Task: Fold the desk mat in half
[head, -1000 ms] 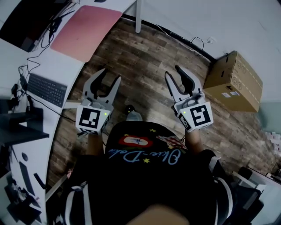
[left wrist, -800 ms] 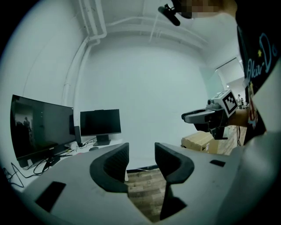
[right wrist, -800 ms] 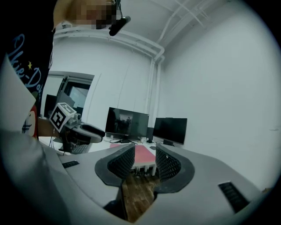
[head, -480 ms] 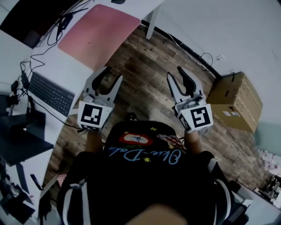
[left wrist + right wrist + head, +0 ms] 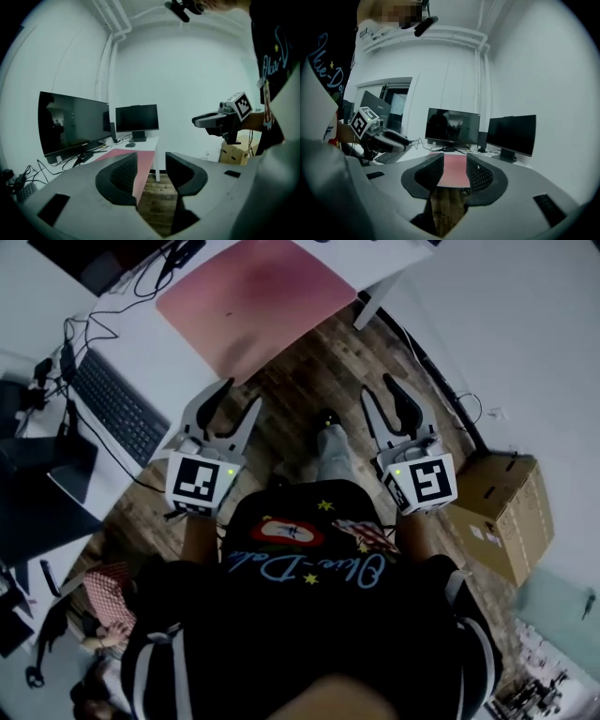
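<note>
The pink desk mat (image 5: pixel 253 301) lies flat on the white desk (image 5: pixel 141 348), with its near edge at the desk's rim. Both grippers are held over the wooden floor, short of the desk and apart from the mat. My left gripper (image 5: pixel 236 404) is open with nothing between its jaws; in the left gripper view the desk mat (image 5: pixel 143 161) shows through the gap of the left gripper (image 5: pixel 151 161). My right gripper (image 5: pixel 382 395) is open and empty too, and in the right gripper view the desk mat (image 5: pixel 454 174) lies straight ahead of the right gripper (image 5: pixel 454 161).
A black keyboard (image 5: pixel 117 409) and cables lie left of the mat. Two monitors (image 5: pixel 72 124) (image 5: pixel 137 118) and a mouse (image 5: pixel 130 145) stand at the desk's back. A cardboard box (image 5: pixel 502 512) sits on the floor at the right. The desk leg (image 5: pixel 380 301) stands near the wall.
The desk and mat have shifted towards the middle of the head view and grown nearer as both grippers moved towards them. The jaws stand as wide as before.
</note>
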